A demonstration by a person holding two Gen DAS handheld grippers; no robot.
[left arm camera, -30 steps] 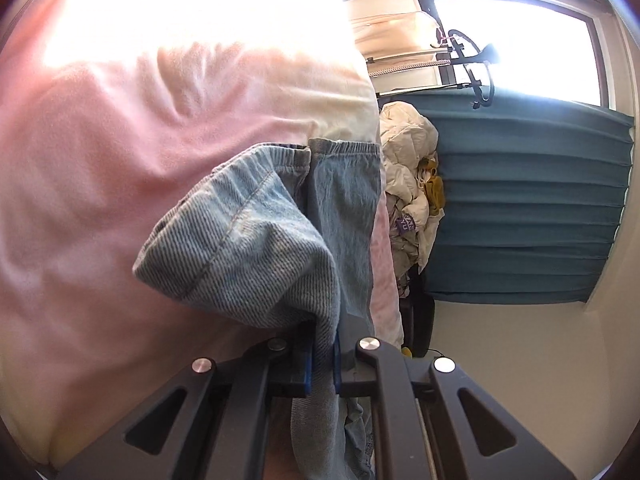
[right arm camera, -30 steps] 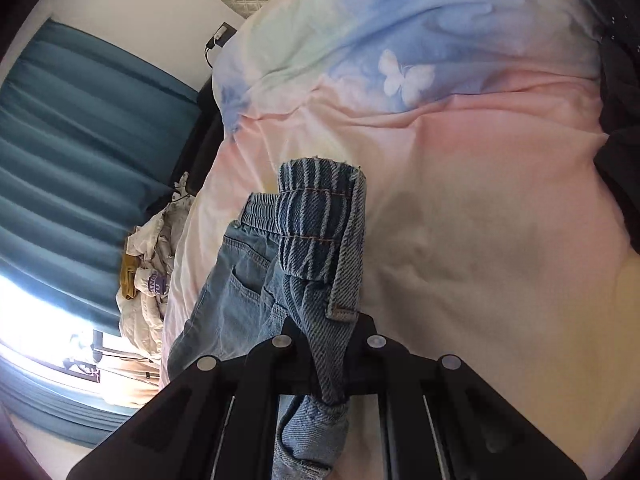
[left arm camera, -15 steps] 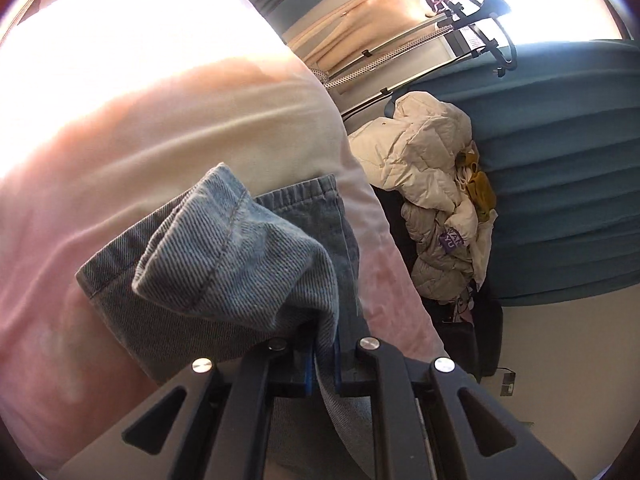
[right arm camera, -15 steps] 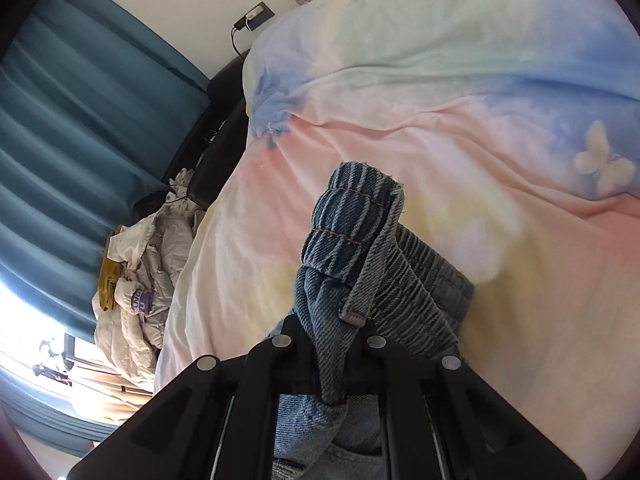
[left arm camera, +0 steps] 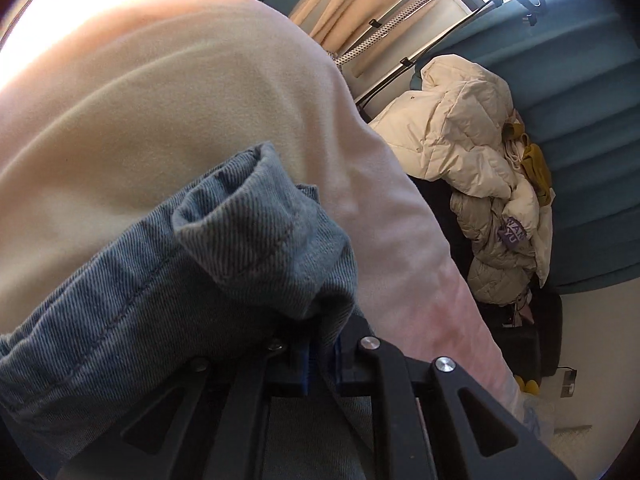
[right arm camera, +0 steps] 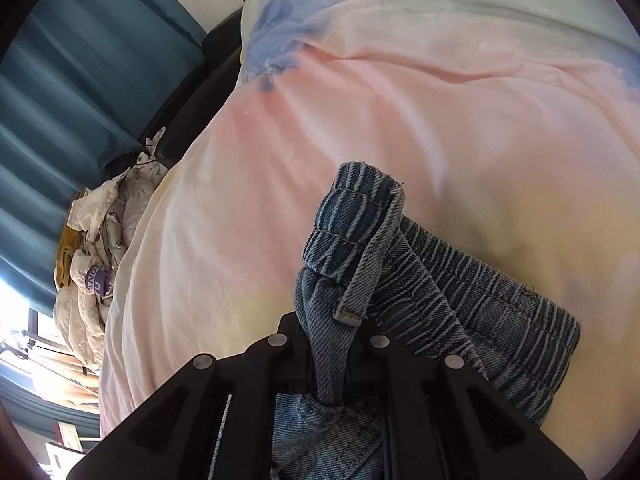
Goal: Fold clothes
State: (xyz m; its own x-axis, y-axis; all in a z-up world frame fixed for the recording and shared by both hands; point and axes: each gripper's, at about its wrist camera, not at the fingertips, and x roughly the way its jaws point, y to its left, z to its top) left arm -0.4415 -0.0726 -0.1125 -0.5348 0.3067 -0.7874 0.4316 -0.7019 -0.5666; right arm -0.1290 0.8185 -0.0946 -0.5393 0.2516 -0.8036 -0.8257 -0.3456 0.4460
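A pair of blue jeans (left arm camera: pixel 168 280) lies on a pastel pink and yellow bed cover (left arm camera: pixel 160 92). My left gripper (left arm camera: pixel 322 356) is shut on a bunched hem of the jeans, low over the bed near its edge. My right gripper (right arm camera: pixel 330 360) is shut on the elastic waistband end of the jeans (right arm camera: pixel 352 248), with a belt loop hanging at the pinch. The ribbed waistband (right arm camera: pixel 480 312) stretches right over the bed cover (right arm camera: pixel 360 120). Denim bunches under both grippers and hides the fingertips.
A pile of cream puffer jackets (left arm camera: pixel 480 184) lies on a dark chair beside the bed, also in the right wrist view (right arm camera: pixel 104 240). Teal curtains (left arm camera: pixel 580 120) and a clothes rack (left arm camera: pixel 400 32) stand behind it. The bed's edge drops to the pale floor (left arm camera: pixel 592 340).
Both grippers have moved across the bed with the jeans in them. The denim has dropped closer to the cover and the waistband now lies spread to the right.
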